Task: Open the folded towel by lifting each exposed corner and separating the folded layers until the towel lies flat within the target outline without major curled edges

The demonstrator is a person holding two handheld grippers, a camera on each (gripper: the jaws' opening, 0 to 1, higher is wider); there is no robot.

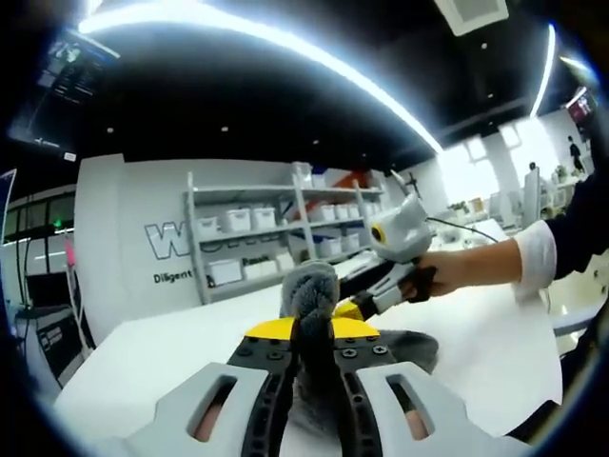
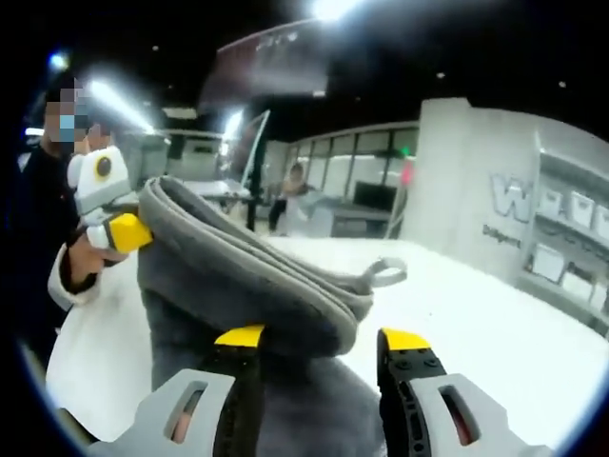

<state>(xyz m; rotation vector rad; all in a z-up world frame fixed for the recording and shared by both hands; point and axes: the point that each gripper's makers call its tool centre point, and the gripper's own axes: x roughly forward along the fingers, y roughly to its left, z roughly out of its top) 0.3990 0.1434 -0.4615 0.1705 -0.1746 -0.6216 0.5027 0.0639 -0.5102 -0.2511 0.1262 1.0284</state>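
Grey towel (image 1: 314,324), lifted above the white table (image 1: 476,352), fills the lower centre of both views. The left gripper (image 1: 316,354) is clamped tight on a fold. The right gripper (image 2: 319,341) stands parted, the towel draped over its left jaw.

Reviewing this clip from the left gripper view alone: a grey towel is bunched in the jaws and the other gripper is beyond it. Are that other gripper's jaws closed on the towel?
Observer: No. In the right gripper view, the right gripper has its jaws apart, with the grey towel lying in the gap between them.
Operator: Is the towel opened out?
Observer: No. Its layers lie folded together, and a thick rounded edge runs across that view.
Operator: Any landmark for finding a corner?
Observer: A small hanging loop sticks out at the fold's end, seen against the white table.
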